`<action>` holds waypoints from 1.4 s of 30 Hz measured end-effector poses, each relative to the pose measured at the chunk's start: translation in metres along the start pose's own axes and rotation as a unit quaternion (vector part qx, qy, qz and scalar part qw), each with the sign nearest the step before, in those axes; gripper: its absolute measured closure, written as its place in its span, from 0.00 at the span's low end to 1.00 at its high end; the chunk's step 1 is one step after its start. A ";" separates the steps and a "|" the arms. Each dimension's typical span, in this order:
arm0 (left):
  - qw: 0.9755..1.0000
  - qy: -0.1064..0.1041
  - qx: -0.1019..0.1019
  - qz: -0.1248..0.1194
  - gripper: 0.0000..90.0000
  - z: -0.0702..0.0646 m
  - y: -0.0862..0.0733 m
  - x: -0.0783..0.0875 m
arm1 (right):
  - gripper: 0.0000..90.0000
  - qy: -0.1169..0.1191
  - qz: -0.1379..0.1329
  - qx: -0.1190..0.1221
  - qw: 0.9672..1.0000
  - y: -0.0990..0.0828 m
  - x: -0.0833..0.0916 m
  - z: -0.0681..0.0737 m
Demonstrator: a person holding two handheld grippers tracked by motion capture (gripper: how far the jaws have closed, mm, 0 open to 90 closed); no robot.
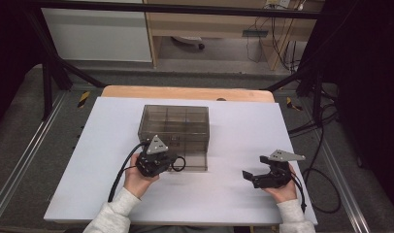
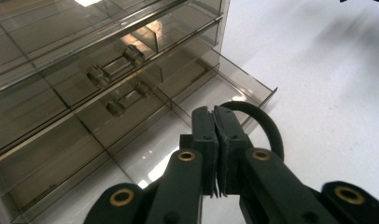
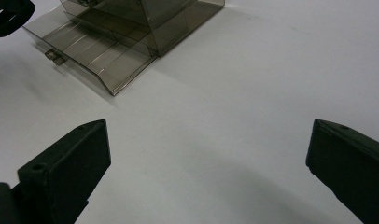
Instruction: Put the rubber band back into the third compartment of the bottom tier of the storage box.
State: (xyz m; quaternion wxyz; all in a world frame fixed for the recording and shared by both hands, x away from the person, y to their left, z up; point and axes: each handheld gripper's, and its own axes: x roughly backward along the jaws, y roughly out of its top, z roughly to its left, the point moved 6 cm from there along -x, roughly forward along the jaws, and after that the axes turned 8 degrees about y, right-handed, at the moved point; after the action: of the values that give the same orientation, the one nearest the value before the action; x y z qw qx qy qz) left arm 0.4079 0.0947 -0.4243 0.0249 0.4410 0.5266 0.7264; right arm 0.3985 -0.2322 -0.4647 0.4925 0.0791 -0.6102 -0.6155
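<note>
One smoky transparent plastic drawer cabinet (image 1: 173,131) has its bottom drawer (image 2: 211,93) pulled out; left gripper (image 2: 216,154) is clenched empty, right gripper (image 3: 208,154) released.

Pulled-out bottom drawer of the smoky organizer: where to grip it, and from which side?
Take the bottom drawer by the small handle on its front wall, coming from the person's side of the white table. That handle is the one protruding part; the walls are thin, smooth sheet. The open right gripper seems freest to approach.
</note>
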 end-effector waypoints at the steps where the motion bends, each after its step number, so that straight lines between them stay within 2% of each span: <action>1: 1.000 0.000 0.000 0.000 0.98 -0.001 0.001 -0.001 | 0.01 0.001 0.001 0.000 1.000 0.000 0.000 0.000; 42: 1.000 -0.010 0.001 0.009 0.98 -0.011 0.012 -0.029 | 0.01 0.000 0.002 0.000 1.000 -0.001 0.000 0.000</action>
State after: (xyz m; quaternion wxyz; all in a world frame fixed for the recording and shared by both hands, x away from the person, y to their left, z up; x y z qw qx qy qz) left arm 0.4239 0.0667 -0.4332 0.0233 0.4525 0.5232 0.7218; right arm 0.3985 -0.2320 -0.4654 0.4939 0.0777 -0.6101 -0.6147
